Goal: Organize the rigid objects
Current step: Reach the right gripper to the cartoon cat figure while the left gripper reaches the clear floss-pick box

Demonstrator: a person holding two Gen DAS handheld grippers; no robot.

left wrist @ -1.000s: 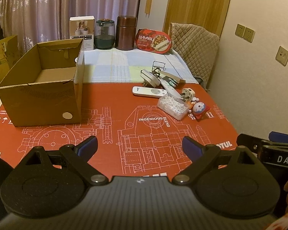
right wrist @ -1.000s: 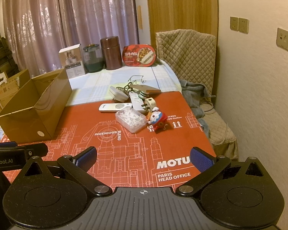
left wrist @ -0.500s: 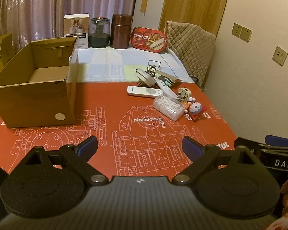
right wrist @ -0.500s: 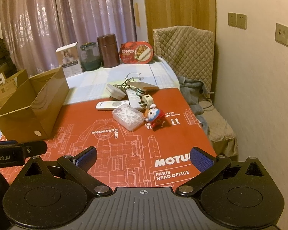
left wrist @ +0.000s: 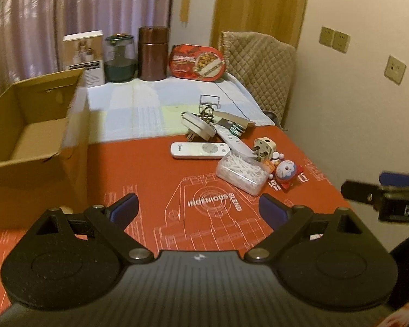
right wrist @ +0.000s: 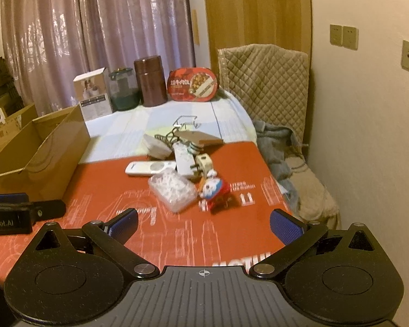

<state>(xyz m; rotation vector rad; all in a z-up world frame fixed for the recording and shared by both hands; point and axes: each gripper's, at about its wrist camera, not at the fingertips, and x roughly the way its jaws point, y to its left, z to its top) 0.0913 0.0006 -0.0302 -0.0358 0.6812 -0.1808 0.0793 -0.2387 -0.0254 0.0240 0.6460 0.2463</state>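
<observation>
A pile of small objects lies on the red mat (left wrist: 177, 179): a white remote (left wrist: 199, 150) (right wrist: 150, 168), a clear box of white bits (left wrist: 242, 173) (right wrist: 173, 190), a red and white toy figure (left wrist: 285, 173) (right wrist: 214, 189), a white plug (left wrist: 263, 148), a power strip (left wrist: 231, 137) and a round white adapter (left wrist: 197, 126). An open, empty cardboard box (left wrist: 32, 141) (right wrist: 38, 152) stands at the left. My left gripper (left wrist: 197, 209) is open and empty, short of the pile. My right gripper (right wrist: 203, 224) is open and empty, just before the clear box and toy.
At the table's back stand a white carton (left wrist: 84, 54), a glass jar (left wrist: 120, 58), a brown canister (left wrist: 153, 53) and a red food tray (left wrist: 198, 62). A quilted chair (right wrist: 264, 81) and the wall close the right side.
Both grippers have moved forward toward the pile, which now looks larger and nearer. The left view has shifted right, so the cardboard box sits further left. Both stay open.
</observation>
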